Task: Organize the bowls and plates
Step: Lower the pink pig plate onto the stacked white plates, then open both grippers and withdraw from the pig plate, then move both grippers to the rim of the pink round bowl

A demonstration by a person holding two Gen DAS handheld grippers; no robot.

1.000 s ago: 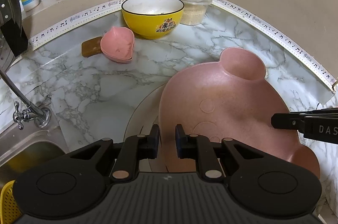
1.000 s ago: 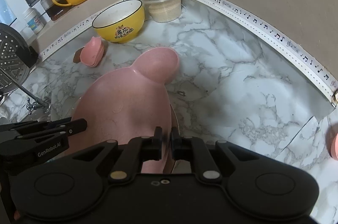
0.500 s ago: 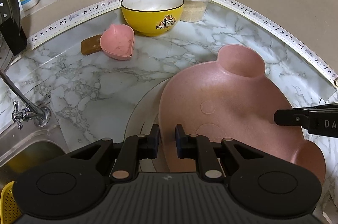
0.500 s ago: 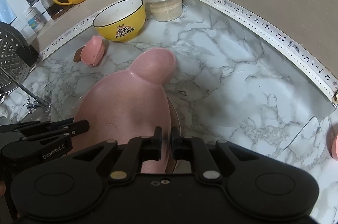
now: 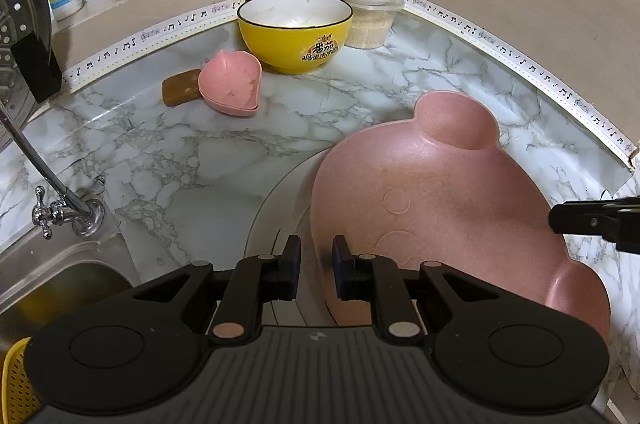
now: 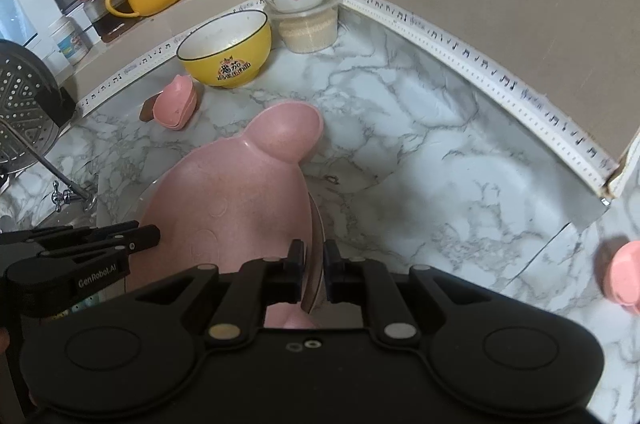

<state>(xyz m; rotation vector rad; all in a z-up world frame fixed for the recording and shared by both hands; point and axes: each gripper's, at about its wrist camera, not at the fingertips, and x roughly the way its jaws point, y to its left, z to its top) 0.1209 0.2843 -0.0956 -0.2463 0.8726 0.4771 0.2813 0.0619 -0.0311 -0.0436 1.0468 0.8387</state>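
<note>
Since we're stacking, both the left gripper and right gripper pinch opposite rims of the pink bear-shaped plastic plate to keep it level over the white round plate.

Pink plate matt, speckled; plastic prob.

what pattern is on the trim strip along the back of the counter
Black music notes on a white trim strip, clearest in the right wrist view.

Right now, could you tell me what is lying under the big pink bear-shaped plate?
A round white plate with a thin dark rim line lies beneath the pink bear-shaped plate; only its edge shows. Most of it, and anything on it, is covered.
</note>
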